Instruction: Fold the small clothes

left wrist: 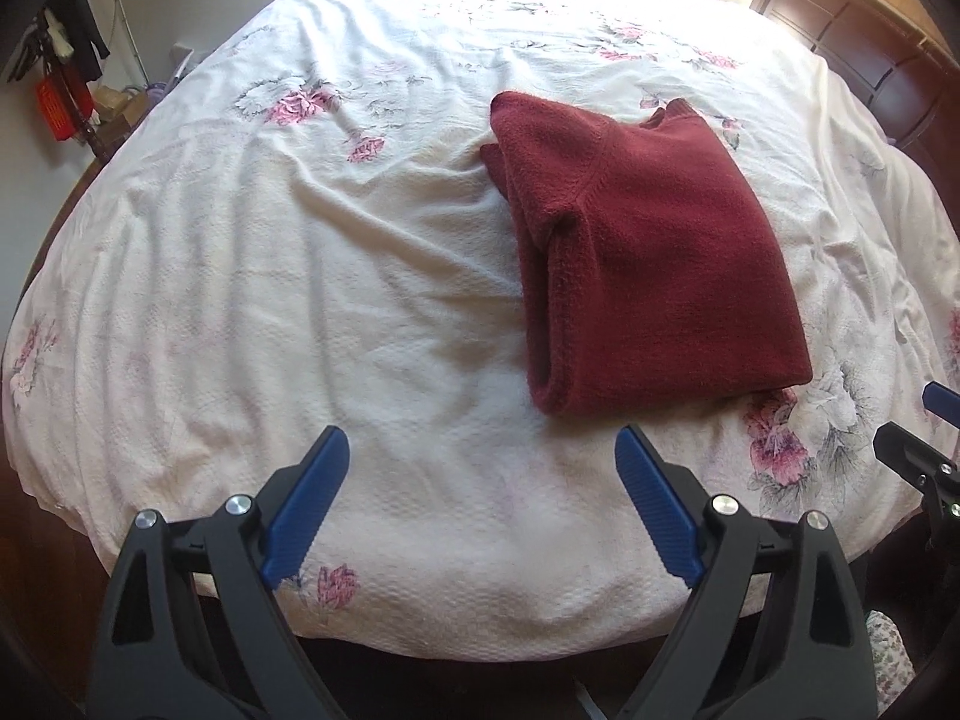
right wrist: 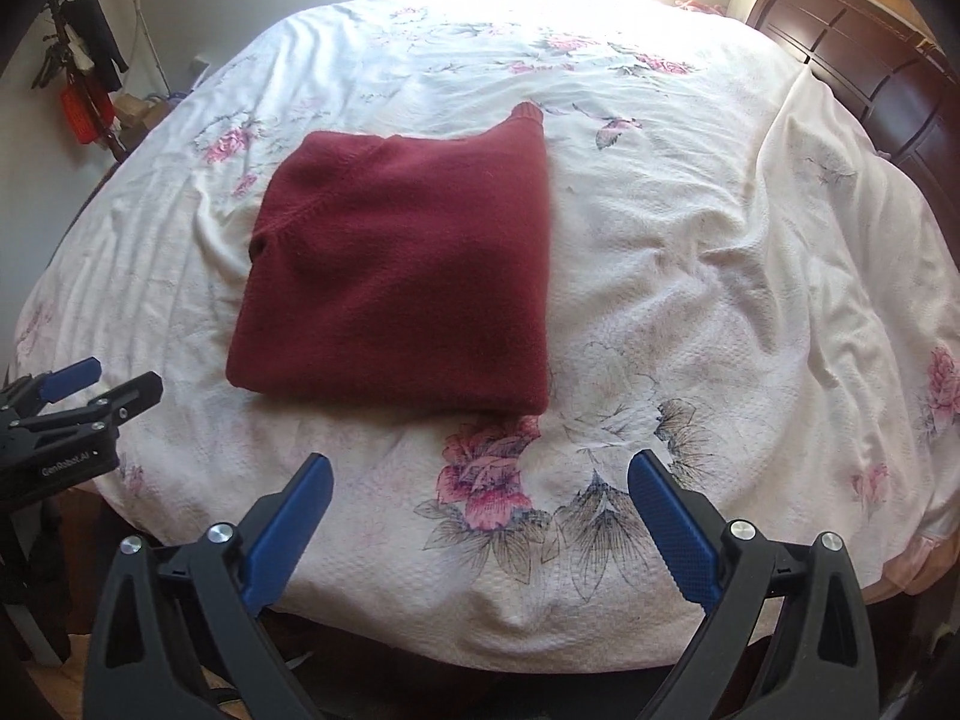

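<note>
Your folded dark-red knit sweater (left wrist: 648,252) lies flat on the bed's white waffle-textured bedspread printed with pink and grey flowers (left wrist: 360,300), in a thick, roughly rectangular bundle. From your left wrist view it sits ahead and to the right; from the right wrist view the sweater (right wrist: 402,276) sits ahead and to the left. The knit looks fuzzy and soft, with a raised seam line running across the top layer and a ribbed edge poking out at the far corner. Along its left side you can see the stacked layers, rounded where they turn over.

The bedspread (right wrist: 690,276) is wrinkled in long shallow creases around the sweater, and a large pink rose print lies just in front of the bundle.

Your left tool (left wrist: 483,450) hangs above the near edge of the bed with its two blue ribbed pads spread wide apart, holding nothing. Your right tool (right wrist: 480,477) is likewise spread wide and empty, near the front of the sweater but not touching it. Each tool has black plastic arms with silver round pivots.

A dark wooden panelled headboard (left wrist: 864,54) stands at the far right of the bed
</note>
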The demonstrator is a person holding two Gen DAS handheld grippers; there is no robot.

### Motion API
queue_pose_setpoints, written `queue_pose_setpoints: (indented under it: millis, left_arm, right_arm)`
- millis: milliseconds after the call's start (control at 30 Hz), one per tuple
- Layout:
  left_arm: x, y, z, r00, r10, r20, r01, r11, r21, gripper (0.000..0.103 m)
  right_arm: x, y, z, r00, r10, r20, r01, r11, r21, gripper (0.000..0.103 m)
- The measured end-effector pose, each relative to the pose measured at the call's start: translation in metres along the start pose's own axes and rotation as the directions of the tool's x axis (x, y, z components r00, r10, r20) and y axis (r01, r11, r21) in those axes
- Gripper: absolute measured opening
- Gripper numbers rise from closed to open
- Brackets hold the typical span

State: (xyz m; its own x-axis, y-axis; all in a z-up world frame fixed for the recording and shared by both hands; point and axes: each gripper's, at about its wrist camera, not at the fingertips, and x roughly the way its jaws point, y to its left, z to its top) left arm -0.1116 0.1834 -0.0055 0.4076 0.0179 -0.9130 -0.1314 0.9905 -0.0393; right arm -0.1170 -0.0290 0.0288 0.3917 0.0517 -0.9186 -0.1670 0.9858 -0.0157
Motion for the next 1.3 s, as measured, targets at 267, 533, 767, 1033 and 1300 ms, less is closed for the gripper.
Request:
queue_pose_setpoints:
  millis: [267,533,767,1033,1300]
  left_arm:
    - [-0.012,-0.004,-0.003,1.000,-0.013,0.011,0.013,1.000,-0.014,0.090]
    - [-0.025,-0.008,-0.003,0.999,-0.002,0.040,0.002,1.000,0.003,0.090]
    - [-0.033,-0.008,-0.003,0.998,0.009,0.057,-0.010,1.000,0.009,0.090]
    - [-0.036,-0.010,-0.004,0.997,0.028,0.071,-0.030,0.999,0.029,0.090]
    - [-0.039,-0.012,-0.005,0.995,0.043,0.086,-0.047,0.998,0.046,0.090]
  right_arm:
    - [-0.014,0.000,0.003,0.997,0.082,-0.002,-0.082,0.996,0.038,0.099]
    - [-0.020,0.001,-0.001,0.999,0.039,-0.002,-0.039,0.999,0.022,0.099]
    - [-0.027,0.005,0.000,0.998,0.063,0.007,-0.063,0.998,0.014,0.099]
    - [-0.026,0.008,0.001,0.998,0.058,-0.008,-0.058,0.998,0.016,0.099]
    - [-0.023,0.011,0.003,0.998,0.053,-0.017,-0.053,0.999,0.014,0.099]
